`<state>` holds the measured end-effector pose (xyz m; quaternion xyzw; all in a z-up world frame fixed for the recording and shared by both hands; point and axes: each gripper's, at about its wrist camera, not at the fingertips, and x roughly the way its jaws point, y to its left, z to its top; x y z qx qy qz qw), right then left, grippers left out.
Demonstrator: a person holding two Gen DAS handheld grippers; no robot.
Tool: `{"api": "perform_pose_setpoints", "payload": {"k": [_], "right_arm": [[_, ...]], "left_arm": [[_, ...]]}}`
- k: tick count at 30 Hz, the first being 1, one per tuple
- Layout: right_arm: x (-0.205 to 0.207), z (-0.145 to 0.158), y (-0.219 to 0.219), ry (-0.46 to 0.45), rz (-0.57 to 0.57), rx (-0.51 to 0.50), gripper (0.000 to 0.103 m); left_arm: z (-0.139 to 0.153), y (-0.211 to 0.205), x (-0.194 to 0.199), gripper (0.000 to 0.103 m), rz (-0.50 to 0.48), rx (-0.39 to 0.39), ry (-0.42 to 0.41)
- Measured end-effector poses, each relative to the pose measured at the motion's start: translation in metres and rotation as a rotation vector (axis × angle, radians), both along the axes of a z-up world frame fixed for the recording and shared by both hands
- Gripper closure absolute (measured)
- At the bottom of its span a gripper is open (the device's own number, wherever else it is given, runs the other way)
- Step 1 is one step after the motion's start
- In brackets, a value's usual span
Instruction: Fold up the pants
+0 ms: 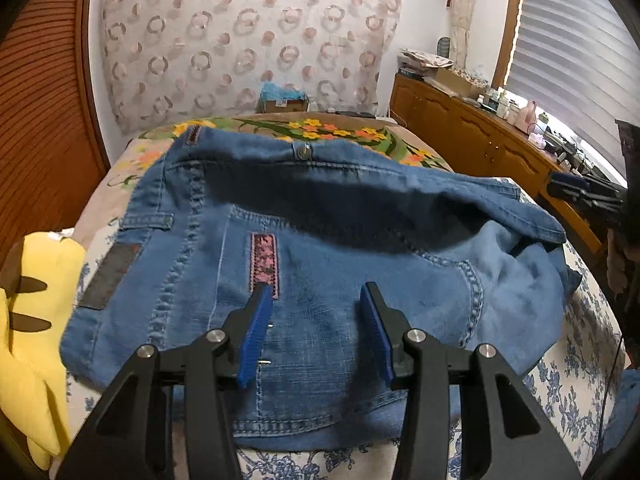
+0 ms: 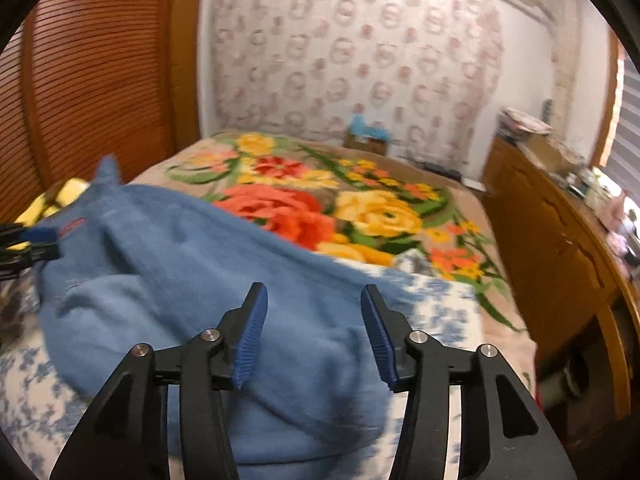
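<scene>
A yellow cushion (image 1: 28,320) borders the bed's (image 1: 568,380) left edge. The folded pants (image 1: 320,232) lie across the bed. The left gripper (image 1: 316,304) and right gripper (image 2: 314,304) hover above them, jaws apart, empty. The dresser (image 1: 480,136) lines the right side.

Black grippers (image 1: 316,292) — blue ribbed pads (image 1: 256,332), silver screws

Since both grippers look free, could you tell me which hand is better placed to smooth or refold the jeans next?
Probably the left. The left gripper hangs open directly over the flat jeans, whereas the right gripper is open over their bunched edge.
</scene>
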<state>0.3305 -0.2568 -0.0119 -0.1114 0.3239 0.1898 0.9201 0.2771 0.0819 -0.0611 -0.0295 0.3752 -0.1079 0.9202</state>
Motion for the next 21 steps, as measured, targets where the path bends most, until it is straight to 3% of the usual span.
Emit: {"api": "perform_pose_setpoints", "payload": {"k": [6,17,18,20,21], "right_arm": [[-0.003,-0.024,0.043,0.077,0.118,-0.033,0.050],[0.008,-0.057,0.073,0.121,0.166,-0.162,0.050],[0.010,-0.059,0.074,0.121,0.172,-0.175,0.054],[0.015,-0.063,0.076,0.136,0.192,-0.198,0.083],[0.018,-0.065,0.077,0.149,0.202,-0.202,0.088]], "left_arm": [[-0.012,-0.005,0.003,0.058,-0.017,-0.003,0.036],[-0.004,0.001,0.001,0.058,-0.009,-0.004,0.019],[-0.004,0.001,-0.001,0.058,-0.008,-0.006,0.016],[-0.003,0.002,-0.001,0.058,-0.005,-0.007,0.009],[-0.003,0.003,-0.002,0.058,-0.004,-0.008,0.007]]}}
